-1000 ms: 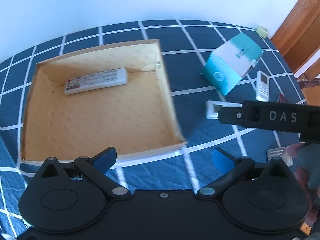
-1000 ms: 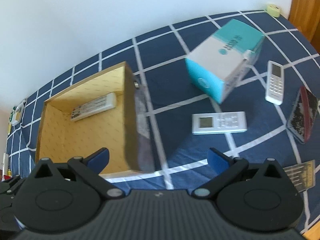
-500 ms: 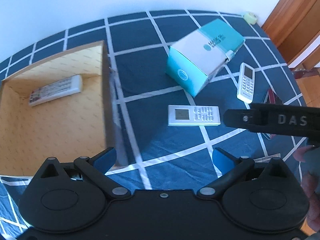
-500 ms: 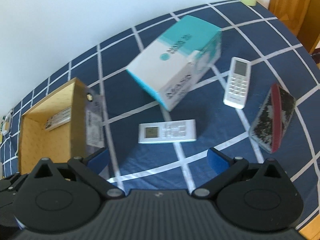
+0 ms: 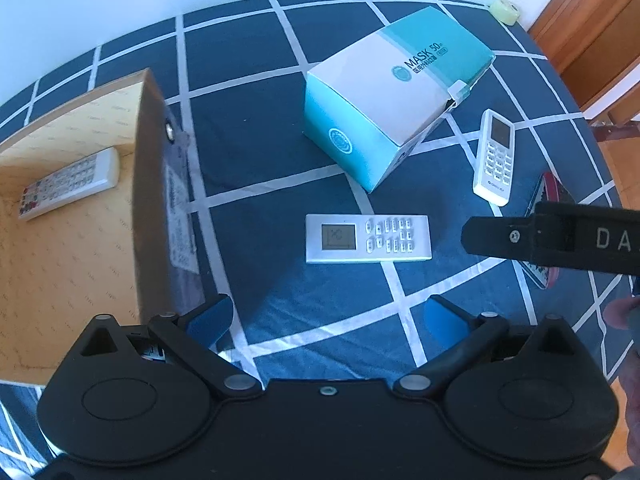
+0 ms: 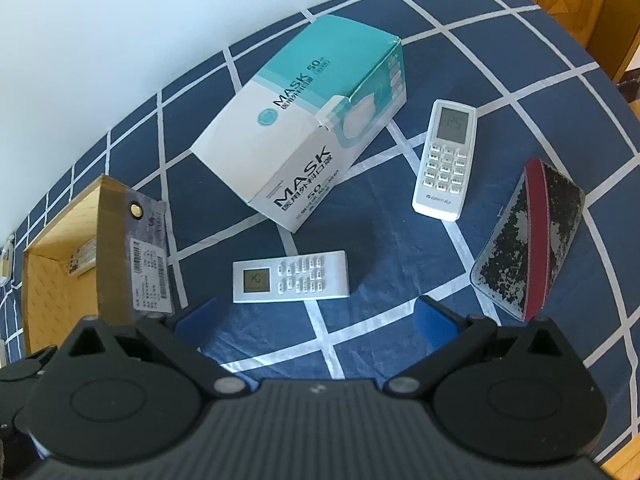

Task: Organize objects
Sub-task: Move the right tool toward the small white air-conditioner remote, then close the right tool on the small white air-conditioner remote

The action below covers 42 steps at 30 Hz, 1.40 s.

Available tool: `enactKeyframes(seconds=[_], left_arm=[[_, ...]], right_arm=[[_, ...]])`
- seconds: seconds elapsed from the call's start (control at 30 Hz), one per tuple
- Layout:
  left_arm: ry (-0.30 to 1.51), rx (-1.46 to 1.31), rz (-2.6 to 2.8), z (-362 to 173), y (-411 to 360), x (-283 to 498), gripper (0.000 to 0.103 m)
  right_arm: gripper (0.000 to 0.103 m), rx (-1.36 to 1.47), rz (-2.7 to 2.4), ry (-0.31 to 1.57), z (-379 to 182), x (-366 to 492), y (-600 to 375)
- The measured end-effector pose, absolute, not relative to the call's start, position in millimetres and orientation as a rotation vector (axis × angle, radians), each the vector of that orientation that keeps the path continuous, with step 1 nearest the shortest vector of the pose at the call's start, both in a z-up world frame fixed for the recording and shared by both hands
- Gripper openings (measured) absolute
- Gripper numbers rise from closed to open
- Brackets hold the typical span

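I have one white TV remote with coloured buttons (image 5: 68, 186) lying inside the open tan cardboard box (image 5: 80, 264); that much looks done. Left out on the blue checked cloth (image 5: 256, 80): a silver-white remote lying crosswise (image 5: 368, 239), a white upright air-conditioner remote (image 6: 445, 160), a teal-and-white mask carton (image 6: 304, 152) and a speckled black pouch with a red edge (image 6: 528, 236). So three remotes, one carton, one pouch, plus what may be a tape roll (image 5: 506, 10) at the far edge. My left gripper (image 5: 326, 316) and right gripper (image 6: 314, 320) both hover spread wide and empty over the crosswise remote.
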<state>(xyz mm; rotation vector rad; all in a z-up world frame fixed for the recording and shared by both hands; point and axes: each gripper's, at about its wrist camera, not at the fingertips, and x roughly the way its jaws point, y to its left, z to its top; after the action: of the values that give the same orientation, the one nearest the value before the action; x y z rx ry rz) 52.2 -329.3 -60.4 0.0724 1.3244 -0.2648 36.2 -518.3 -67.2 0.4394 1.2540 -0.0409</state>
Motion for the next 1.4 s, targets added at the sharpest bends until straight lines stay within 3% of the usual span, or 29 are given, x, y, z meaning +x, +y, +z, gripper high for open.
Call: enactKeyframes(seconds=[0.9, 1.4], left_arm=[[1.47, 0.113, -0.299, -141, -346, 118, 0.102], [1.534, 0.081, -0.355, -169, -348, 127, 0.1]], right_arm=[[0.102, 0.411, -0.045, 1.42, -159, 104, -514], [0.102, 0.419, -0.018, 1.487, -180, 115, -501]])
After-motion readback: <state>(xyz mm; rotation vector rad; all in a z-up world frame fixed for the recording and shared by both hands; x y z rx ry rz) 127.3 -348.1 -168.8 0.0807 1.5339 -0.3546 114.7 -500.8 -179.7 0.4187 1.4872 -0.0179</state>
